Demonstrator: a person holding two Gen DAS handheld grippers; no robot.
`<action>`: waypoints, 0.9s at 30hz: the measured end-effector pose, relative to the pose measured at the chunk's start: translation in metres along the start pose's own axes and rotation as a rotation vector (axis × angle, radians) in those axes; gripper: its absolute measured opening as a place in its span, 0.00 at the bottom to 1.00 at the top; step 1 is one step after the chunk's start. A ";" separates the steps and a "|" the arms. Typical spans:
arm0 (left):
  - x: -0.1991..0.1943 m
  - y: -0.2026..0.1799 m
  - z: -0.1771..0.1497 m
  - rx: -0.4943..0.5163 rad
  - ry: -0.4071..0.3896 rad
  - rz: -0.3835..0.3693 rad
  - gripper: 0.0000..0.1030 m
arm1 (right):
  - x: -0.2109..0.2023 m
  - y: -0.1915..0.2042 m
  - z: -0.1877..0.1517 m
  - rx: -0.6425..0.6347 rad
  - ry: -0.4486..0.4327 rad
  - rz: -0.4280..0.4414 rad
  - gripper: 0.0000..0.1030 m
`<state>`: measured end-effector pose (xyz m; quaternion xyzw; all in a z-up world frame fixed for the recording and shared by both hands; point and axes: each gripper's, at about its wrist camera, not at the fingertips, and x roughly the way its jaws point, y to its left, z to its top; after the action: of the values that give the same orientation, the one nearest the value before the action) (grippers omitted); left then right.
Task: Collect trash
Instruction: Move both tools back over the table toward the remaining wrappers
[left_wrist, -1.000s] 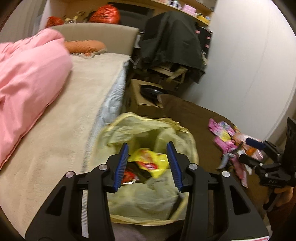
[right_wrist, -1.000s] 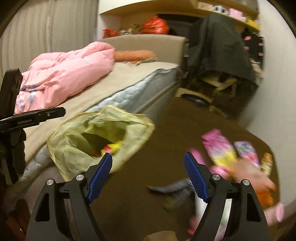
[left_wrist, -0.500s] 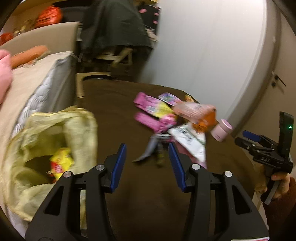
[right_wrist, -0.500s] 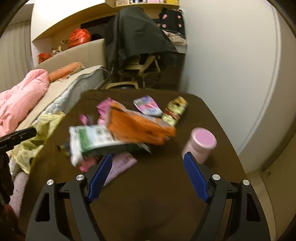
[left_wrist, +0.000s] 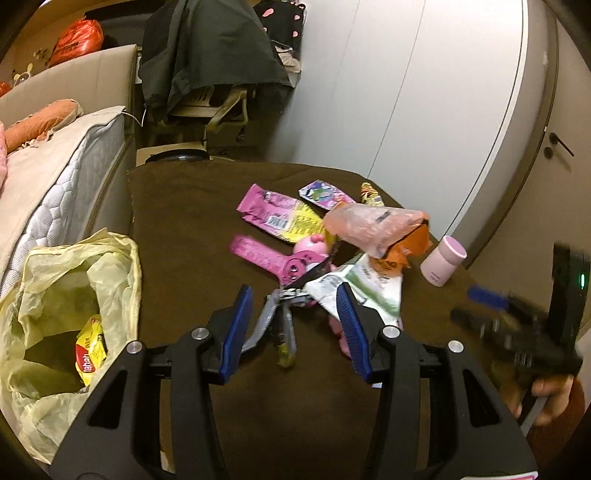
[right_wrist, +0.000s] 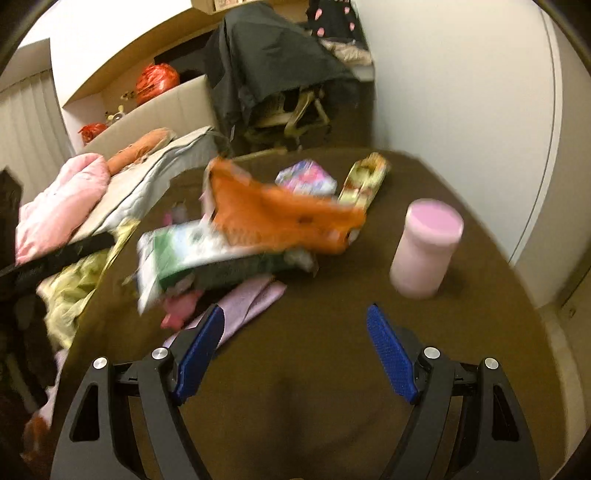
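A yellow plastic bag (left_wrist: 74, 295) hangs open at the table's left edge with a yellow wrapper (left_wrist: 88, 354) inside. Trash lies piled on the brown table (left_wrist: 192, 206): pink wrappers (left_wrist: 280, 218), an orange bag (left_wrist: 376, 225), a white-green pack (left_wrist: 369, 291) and a silver wrapper (left_wrist: 269, 321). My left gripper (left_wrist: 293, 299) is open just short of the silver wrapper and holds nothing. My right gripper (right_wrist: 295, 314) is open and empty over bare table, between a lilac wrapper (right_wrist: 251, 299) and a pink cup (right_wrist: 424, 247). Beyond it lie the orange bag (right_wrist: 273, 214) and the white-green pack (right_wrist: 199, 254).
A bed (left_wrist: 55, 177) with a grey mattress runs along the left behind the bag. A chair draped with a dark jacket (left_wrist: 210, 62) stands past the table's far edge. White wardrobe doors (left_wrist: 443, 110) close off the right side.
Both views swung right, from the bag and bed to the trash pile on the table. My left gripper left the bag's mouth; both grippers stay open and empty.
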<state>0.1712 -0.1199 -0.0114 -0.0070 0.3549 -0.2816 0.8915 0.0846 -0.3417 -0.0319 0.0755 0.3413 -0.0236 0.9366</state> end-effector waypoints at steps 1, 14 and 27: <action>0.000 0.003 0.000 0.003 0.000 0.002 0.44 | 0.002 -0.004 0.012 -0.006 -0.025 -0.024 0.73; 0.035 0.047 0.032 -0.101 -0.015 -0.020 0.44 | 0.129 -0.039 0.139 0.168 0.070 -0.214 0.51; 0.048 0.079 0.020 -0.163 0.026 -0.058 0.44 | 0.188 -0.050 0.131 0.186 0.226 -0.218 0.14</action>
<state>0.2513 -0.0815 -0.0431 -0.0861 0.3880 -0.2776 0.8746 0.3071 -0.4105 -0.0597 0.1263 0.4468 -0.1479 0.8732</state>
